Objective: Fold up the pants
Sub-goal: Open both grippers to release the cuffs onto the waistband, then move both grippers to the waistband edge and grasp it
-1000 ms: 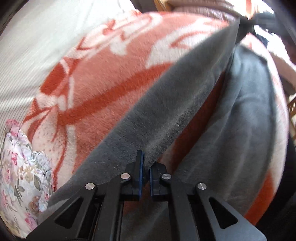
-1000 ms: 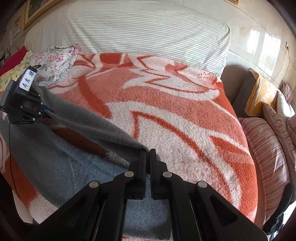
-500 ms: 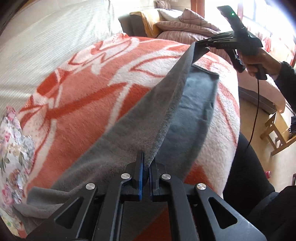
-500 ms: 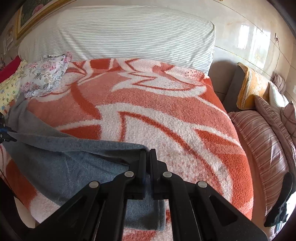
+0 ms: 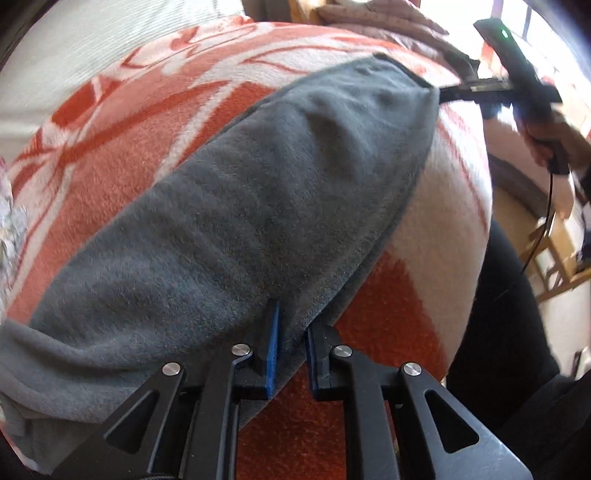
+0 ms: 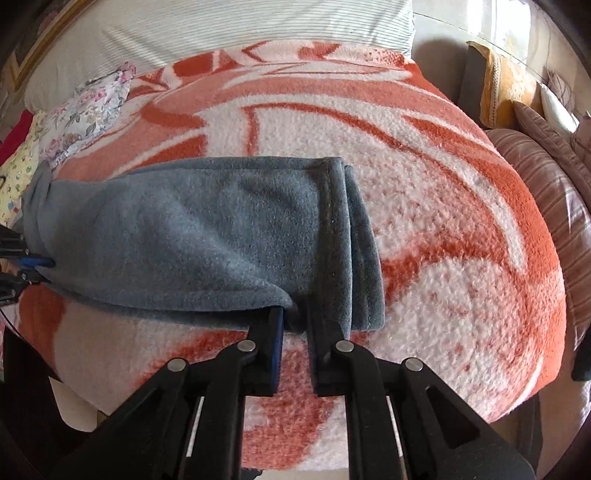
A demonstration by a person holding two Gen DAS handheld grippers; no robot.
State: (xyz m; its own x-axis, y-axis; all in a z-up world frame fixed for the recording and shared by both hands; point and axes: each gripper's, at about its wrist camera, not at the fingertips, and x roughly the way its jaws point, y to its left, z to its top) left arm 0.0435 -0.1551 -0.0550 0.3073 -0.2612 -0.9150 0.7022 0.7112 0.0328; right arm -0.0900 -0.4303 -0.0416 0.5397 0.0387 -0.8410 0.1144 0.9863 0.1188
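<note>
pants point(image 6: 192, 236) lie folded lengthwise on the bed's blanket point(image 6: 443, 221); left claw point(image 5: 291, 347) and right claw point(image 6: 295, 332), both slightly parted, straddle the near edge. crosswise folds remain, i'd say.

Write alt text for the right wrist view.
Grey fleece pants lie folded lengthwise on an orange and white blanket, with the right tool slightly parted at their near edge. Striped pillows sit behind, and floral fabric lies at the left.
</note>
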